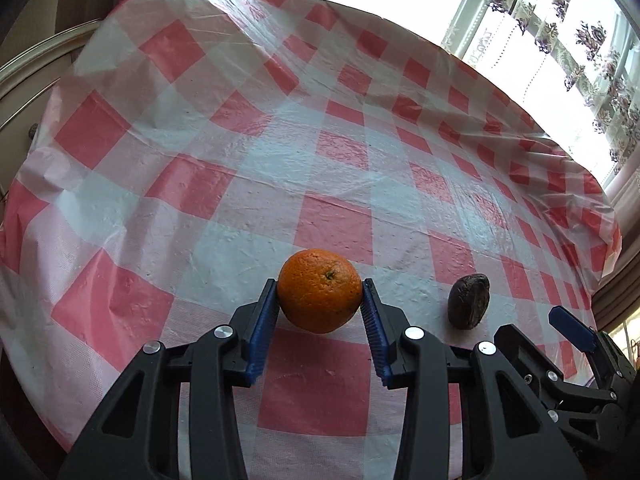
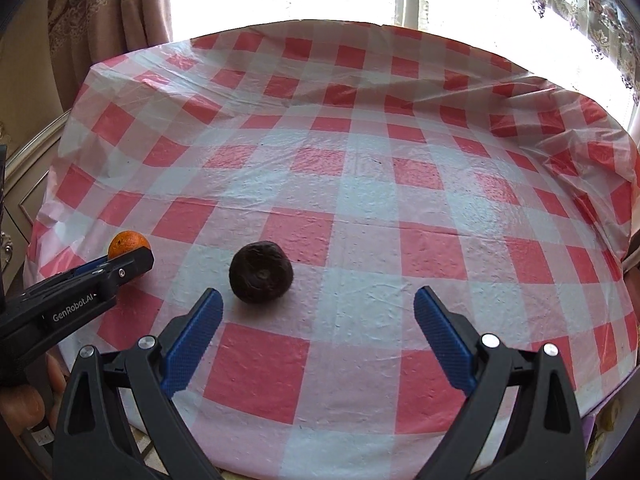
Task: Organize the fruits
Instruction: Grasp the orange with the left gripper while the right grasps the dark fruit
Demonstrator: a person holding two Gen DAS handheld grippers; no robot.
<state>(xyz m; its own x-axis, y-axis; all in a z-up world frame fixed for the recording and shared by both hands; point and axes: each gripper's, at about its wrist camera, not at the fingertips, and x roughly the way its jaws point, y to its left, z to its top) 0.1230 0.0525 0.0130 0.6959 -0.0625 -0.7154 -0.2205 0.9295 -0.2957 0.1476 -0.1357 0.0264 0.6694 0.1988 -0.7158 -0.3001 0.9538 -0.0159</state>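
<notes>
An orange sits between the blue pads of my left gripper, which is shut on it just over the checked tablecloth. In the right wrist view the orange peeks out behind the left gripper's fingers at the left. A dark wrinkled fruit lies on the cloth to the right of the orange. In the right wrist view this dark fruit lies just ahead of my right gripper, nearer its left finger. The right gripper is open wide and empty.
A round table under a red and white checked plastic cloth fills both views. Bright windows with patterned curtains stand behind it. A curtain hangs at the far left. The right gripper's fingers show at the left view's lower right.
</notes>
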